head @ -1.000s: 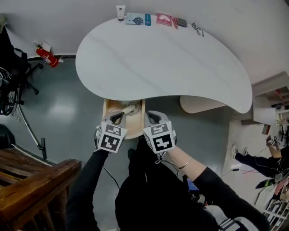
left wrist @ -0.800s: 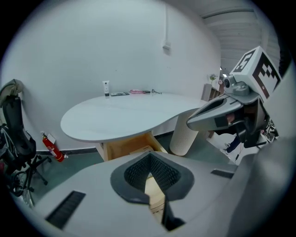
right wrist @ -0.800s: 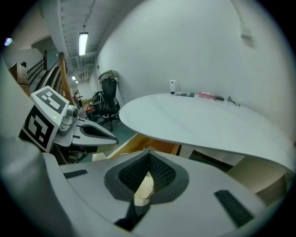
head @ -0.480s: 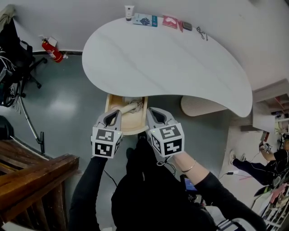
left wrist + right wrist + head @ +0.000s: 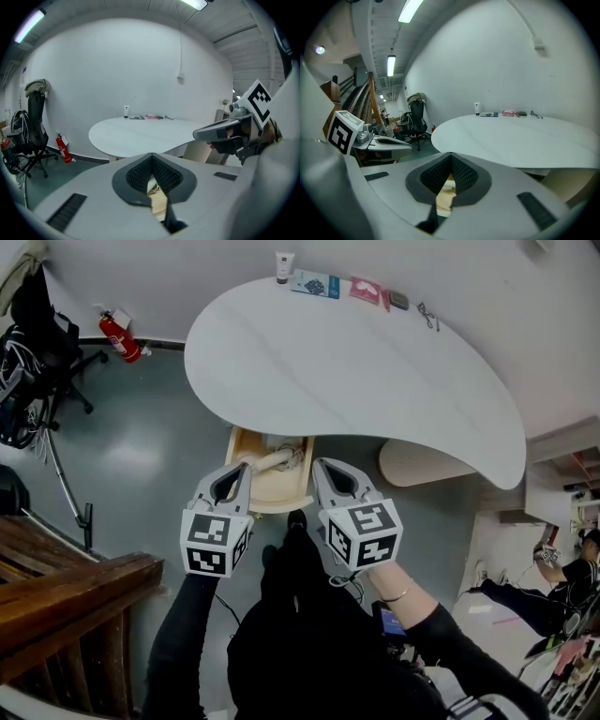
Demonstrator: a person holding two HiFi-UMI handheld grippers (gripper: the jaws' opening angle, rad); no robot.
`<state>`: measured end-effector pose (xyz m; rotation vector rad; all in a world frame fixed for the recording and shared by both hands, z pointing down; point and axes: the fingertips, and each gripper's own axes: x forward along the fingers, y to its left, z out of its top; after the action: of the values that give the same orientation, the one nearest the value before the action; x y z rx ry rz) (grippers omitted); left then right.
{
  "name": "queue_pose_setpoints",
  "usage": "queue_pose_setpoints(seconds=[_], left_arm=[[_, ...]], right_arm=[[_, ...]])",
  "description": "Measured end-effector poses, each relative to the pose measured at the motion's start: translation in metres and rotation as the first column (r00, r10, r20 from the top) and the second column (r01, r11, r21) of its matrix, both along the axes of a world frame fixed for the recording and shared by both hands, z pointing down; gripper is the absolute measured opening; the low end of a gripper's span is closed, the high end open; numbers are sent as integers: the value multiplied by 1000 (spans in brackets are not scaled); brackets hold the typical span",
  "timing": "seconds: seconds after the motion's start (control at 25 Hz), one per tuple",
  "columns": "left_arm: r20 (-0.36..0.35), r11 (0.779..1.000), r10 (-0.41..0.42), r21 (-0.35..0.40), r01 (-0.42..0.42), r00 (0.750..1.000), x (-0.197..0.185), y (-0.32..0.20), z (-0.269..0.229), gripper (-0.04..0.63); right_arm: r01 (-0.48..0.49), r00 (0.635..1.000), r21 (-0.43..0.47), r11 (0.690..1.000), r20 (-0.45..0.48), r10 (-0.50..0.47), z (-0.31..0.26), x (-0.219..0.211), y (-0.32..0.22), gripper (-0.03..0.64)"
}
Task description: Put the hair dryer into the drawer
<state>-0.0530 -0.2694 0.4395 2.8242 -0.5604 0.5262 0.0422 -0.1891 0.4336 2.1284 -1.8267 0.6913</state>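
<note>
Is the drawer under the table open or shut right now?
Open. In the head view the wooden drawer sticks out from under the white table edge, with the hair dryer lying inside.

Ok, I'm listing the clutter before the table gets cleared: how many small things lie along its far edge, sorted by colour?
White: 1, the white tube
Blue: 1, the blue packet
Pink: 1, the pink packet
Dark: 2, the small block and the thin wiry thing
Total: 5
</note>
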Motion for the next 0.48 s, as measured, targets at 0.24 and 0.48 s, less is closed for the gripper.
queue_pose_setpoints(seconds=[0.24,0.48], left_arm=[[-40,999,-34,22,34,999,-14,3,-17,9],[-107,997,-62,41,66,992,-24,6,-44,9]], right_arm=[[1,1000,69,998,-24,1,-24,-5,2,1],[23,1000,130,991,-21,-20,-43,-13,6,0]])
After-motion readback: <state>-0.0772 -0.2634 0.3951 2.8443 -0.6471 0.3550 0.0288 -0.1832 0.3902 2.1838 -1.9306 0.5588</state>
